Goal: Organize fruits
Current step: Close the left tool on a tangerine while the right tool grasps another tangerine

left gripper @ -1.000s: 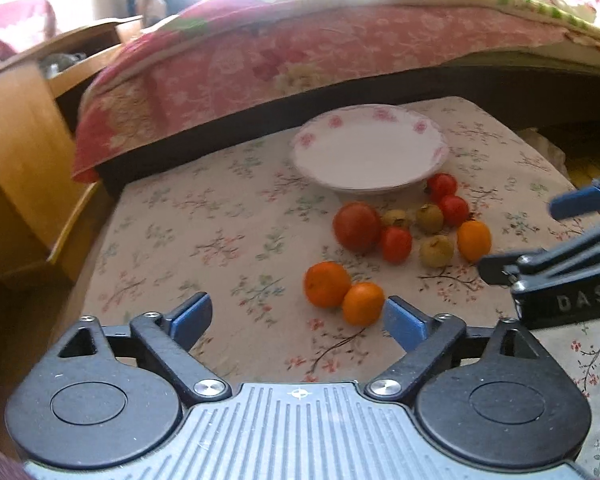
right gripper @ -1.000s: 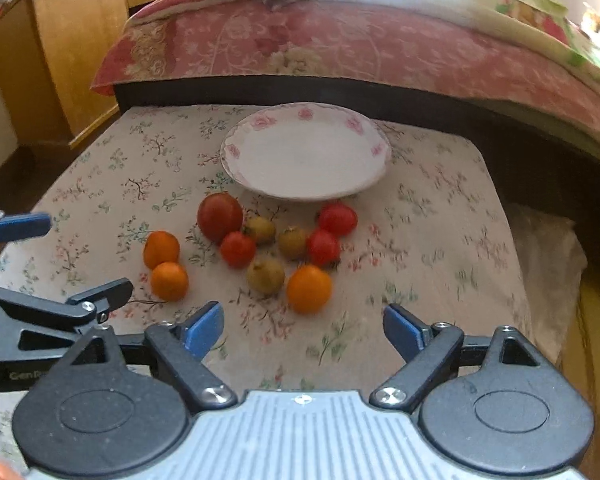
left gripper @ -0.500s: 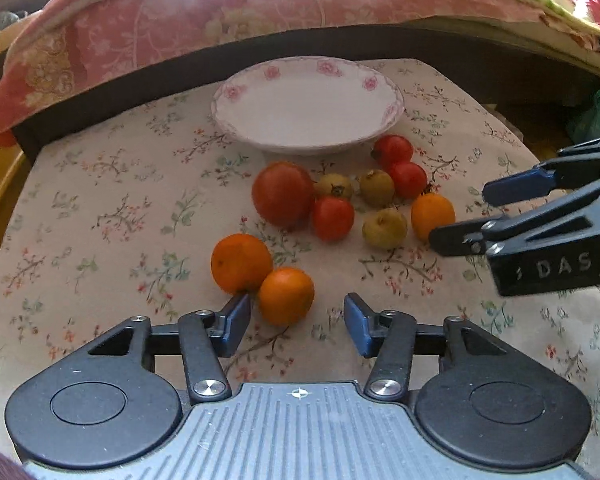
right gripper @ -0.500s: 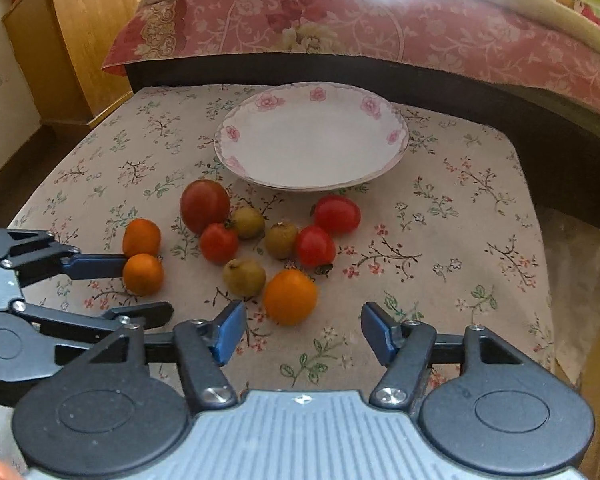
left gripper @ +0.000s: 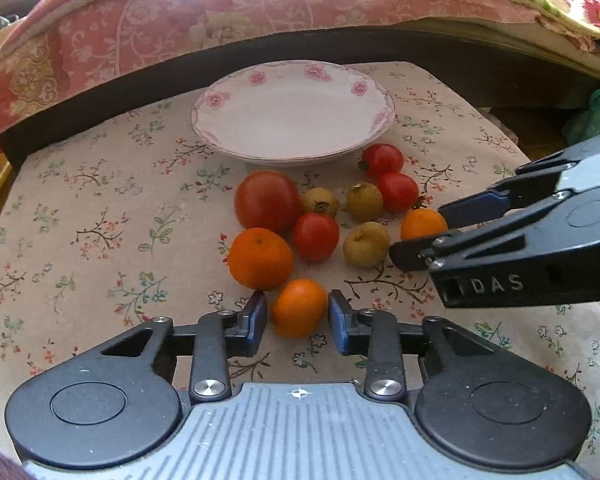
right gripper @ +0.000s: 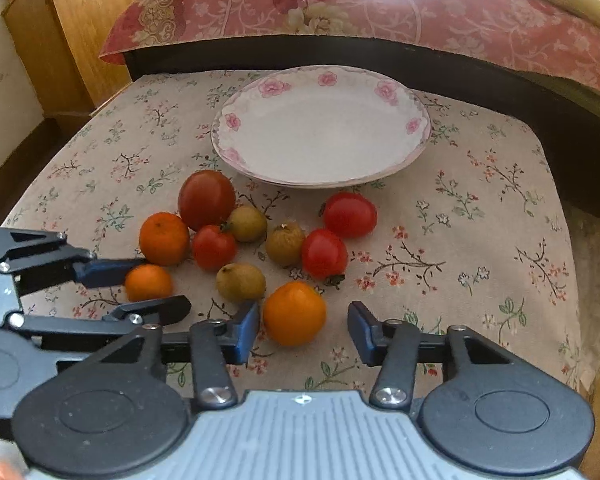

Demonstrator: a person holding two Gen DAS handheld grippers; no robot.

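Ten fruits lie loose on the floral-cloth worktop, all just near of the empty white plate with pink roses on its rim.

- Large red tomato: left of group, closest to plate.
- Three small red tomatoes: one mid-group, two at right.
- Three yellow-green fruits: centre.
- Three oranges: largest at left; small orange nearest on the left; right orange nearest on the right.
- Left gripper: fingers closing around the small orange, slim gaps showing on both sides, not yet clamped.
- Right gripper: fingers closing around the right orange, left pad nearly touching, right pad clearly apart.
- Pink floral bedspread on a bed at far edge; wooden cabinet far left.
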